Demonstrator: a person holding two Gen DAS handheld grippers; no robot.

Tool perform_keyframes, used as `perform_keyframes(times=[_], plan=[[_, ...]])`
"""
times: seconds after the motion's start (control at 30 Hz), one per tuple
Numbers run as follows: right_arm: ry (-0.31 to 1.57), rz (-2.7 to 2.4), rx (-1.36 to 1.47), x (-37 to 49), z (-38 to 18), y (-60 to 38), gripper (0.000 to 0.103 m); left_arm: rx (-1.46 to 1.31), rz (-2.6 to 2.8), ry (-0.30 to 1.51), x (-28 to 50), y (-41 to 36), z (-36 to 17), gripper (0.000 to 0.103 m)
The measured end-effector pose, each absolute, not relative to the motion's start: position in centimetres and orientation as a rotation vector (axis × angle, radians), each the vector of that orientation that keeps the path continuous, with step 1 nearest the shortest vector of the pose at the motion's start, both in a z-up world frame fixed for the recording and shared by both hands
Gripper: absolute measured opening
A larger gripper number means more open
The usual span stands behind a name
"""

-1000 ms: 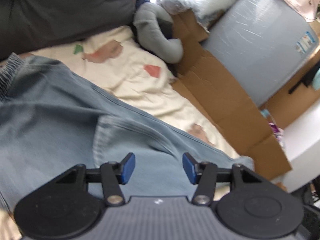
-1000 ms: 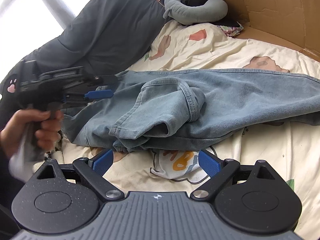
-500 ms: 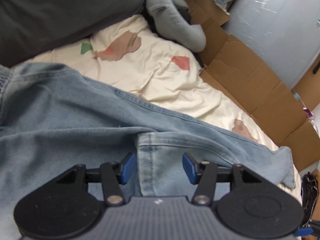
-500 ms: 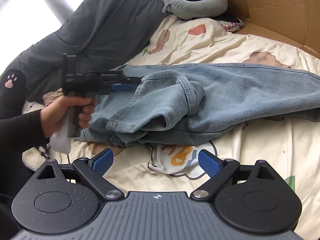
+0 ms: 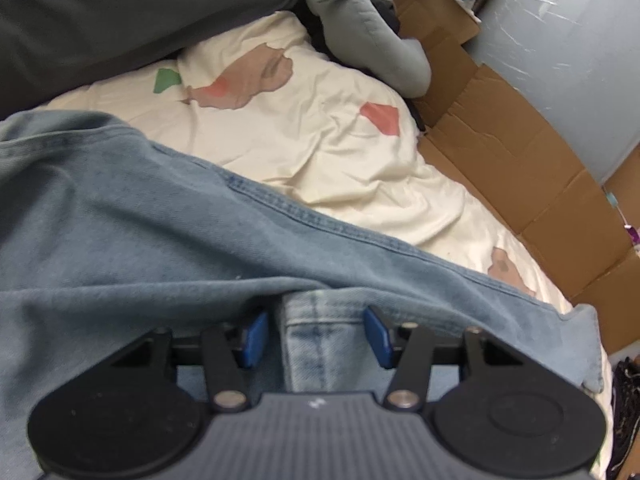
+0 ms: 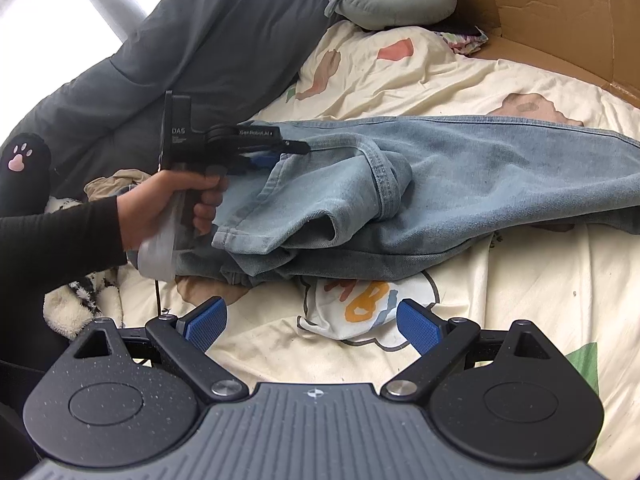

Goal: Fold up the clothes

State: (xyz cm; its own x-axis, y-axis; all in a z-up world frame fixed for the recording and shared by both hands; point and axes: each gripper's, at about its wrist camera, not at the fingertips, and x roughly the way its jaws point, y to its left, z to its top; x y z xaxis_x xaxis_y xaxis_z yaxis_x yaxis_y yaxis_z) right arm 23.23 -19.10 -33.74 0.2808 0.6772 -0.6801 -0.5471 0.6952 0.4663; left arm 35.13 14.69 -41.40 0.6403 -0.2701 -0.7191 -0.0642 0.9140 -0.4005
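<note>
Left wrist view had the left gripper right down in the jeans, blue pads apart with a strip of lighter denim seam sitting between them, not pinched. Half a second before, that fold sat lower in the frame and the pads were clear of it, so the tool had pushed further in under the darker denim layer. Beyond the jeans was the cream bedsheet with its pink and green patches, then the grey neck pillow and flattened cardboard.

Right wrist view showed the right gripper spread wide over bare sheet, holding nothing, just short of the jeans' bunched edge. It barely moved from the earlier frame. From there you could see what the other camera couldn't: the person's hand in a black sleeve gripping the left tool, its tip at the waistband end of the jeans. Writing on that tool read "DAS" and "GenRobot.AI". A dark grey duvet and a black cushion with a pink paw print sat behind.
</note>
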Motion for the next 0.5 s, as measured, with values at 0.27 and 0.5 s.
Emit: perform_keyframes(times=[0.27,0.5], plan=[[0.993,0.812,0.169,23.6,-33.8,-19.4,0.095,-0.340,-0.150,0.811,32.9,13.4,-38.4,0.026],[0.987,0.796,0.202,23.8,-33.5,-19.6,0.095,-0.334,-0.175,0.752,29.9,12.8,-34.7,0.025]])
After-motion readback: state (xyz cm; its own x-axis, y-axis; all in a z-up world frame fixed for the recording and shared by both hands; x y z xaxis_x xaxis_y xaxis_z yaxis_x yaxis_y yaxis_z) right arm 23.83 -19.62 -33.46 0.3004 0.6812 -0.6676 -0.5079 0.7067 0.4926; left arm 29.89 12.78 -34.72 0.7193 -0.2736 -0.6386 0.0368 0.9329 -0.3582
